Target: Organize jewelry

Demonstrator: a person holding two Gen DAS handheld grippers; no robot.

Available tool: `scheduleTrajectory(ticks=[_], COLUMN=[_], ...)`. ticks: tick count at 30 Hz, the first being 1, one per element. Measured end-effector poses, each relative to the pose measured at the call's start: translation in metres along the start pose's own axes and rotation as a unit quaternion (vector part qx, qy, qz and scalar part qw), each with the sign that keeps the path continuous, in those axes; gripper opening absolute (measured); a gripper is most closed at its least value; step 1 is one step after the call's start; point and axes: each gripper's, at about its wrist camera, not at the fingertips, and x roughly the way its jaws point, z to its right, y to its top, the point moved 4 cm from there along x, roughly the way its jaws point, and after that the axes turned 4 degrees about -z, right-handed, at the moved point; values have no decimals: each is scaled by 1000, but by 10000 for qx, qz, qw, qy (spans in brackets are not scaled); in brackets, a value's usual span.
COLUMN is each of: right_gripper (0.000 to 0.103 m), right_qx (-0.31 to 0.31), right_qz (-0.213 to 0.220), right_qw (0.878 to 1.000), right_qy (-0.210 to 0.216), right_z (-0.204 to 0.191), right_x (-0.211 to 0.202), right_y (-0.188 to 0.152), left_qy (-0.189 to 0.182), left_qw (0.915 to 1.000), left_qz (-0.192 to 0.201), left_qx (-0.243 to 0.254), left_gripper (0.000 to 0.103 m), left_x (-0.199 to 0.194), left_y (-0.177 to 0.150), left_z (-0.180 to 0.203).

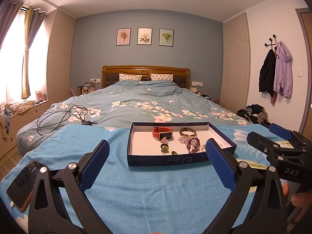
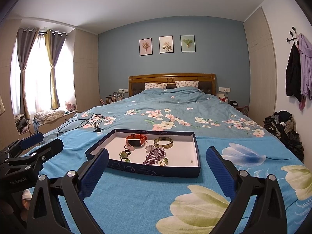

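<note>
A shallow dark-blue box point(image 1: 165, 160) point(image 2: 136, 168) with a white floor lies on a blue floral towel at the foot of the bed. Inside lie an orange-strapped watch point(image 1: 162, 133) point(image 2: 136, 139), a brown-gold bangle point(image 1: 187, 132) point(image 2: 163, 142), purple bead bracelets point(image 1: 192, 143) point(image 2: 155, 154), a pink ring point(image 1: 164, 140) point(image 2: 129, 146) and green rings point(image 1: 164, 148) point(image 2: 124, 154). My left gripper point(image 1: 158, 156) hovers open just in front of the box, holding nothing. My right gripper point(image 2: 157, 162) is likewise open and empty, to the box's right front.
A phone point(image 1: 23, 185) lies on the towel at the left edge. A black cable point(image 1: 62, 117) point(image 2: 83, 122) is coiled on the floral duvet behind. Clothes are piled on the floor point(image 2: 282, 128) at right; a window seat with laundry point(image 2: 48, 116) is at left.
</note>
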Motion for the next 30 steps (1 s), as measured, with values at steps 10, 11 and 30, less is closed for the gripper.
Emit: scheduleTrajectory(ticks=[10, 11, 30], right_gripper=[97, 97, 97], right_qx=[9, 5, 17], right_qz=[-1, -4, -7], right_qw=[10000, 10000, 10000], right_qy=[15, 15, 8], right_z=[0, 0, 2], right_x=[1, 0, 1], right_y=[0, 0, -1], left_qy=[0, 3, -18], left_qw=[10000, 10000, 10000], left_qz=[2, 3, -9], left_qx=[2, 6, 17], left_gripper=[97, 97, 97], left_x=[0, 0, 0], left_y=[0, 0, -2], left_z=[0, 0, 3])
